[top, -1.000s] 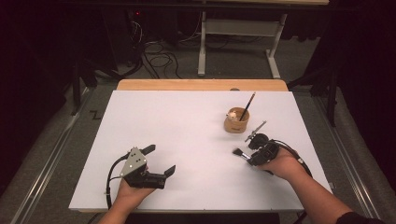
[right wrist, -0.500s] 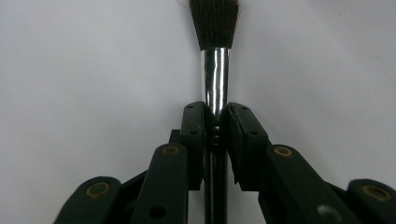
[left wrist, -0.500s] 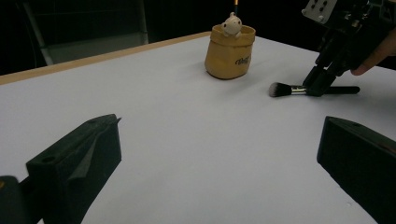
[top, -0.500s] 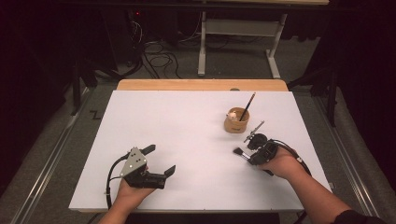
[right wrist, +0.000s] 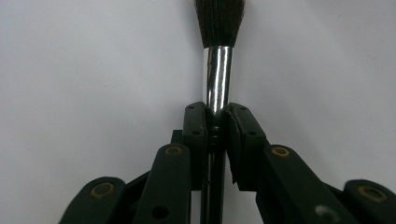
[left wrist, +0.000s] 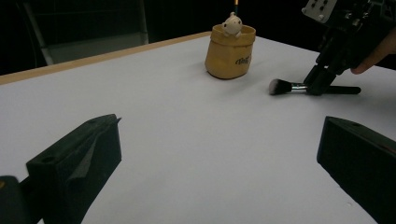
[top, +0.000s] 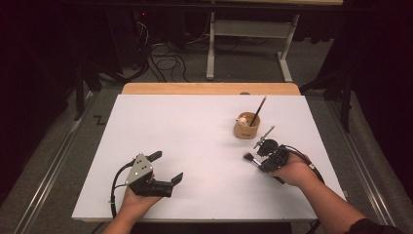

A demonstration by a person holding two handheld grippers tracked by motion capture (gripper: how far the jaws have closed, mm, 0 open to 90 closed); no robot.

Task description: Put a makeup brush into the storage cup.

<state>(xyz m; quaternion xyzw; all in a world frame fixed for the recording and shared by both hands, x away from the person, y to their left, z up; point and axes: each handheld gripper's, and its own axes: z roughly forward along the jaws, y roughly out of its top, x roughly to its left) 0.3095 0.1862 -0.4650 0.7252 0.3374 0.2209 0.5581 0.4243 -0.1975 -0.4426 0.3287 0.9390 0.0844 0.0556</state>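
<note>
A black make-up brush (right wrist: 218, 74) with a silver ferrule lies flat on the white table, its bristles (top: 248, 157) pointing left. My right gripper (right wrist: 215, 112) is shut on its handle just behind the ferrule; the jaws have just been closing with the brush between them. From the left gripper view, the right gripper (left wrist: 317, 84) stands tipped down onto the brush (left wrist: 280, 86). My left gripper (top: 166, 166) rests at the near left, open and holding nothing, its wide jaws (left wrist: 222, 130) facing the cup.
A tan cup (top: 245, 126) with a small animal figure on its rim holds a thin upright brush (top: 257, 111). A slim silver tool (top: 264, 136) lies between the cup and the right gripper. The table's wooden far edge (top: 209, 88) borders the white sheet.
</note>
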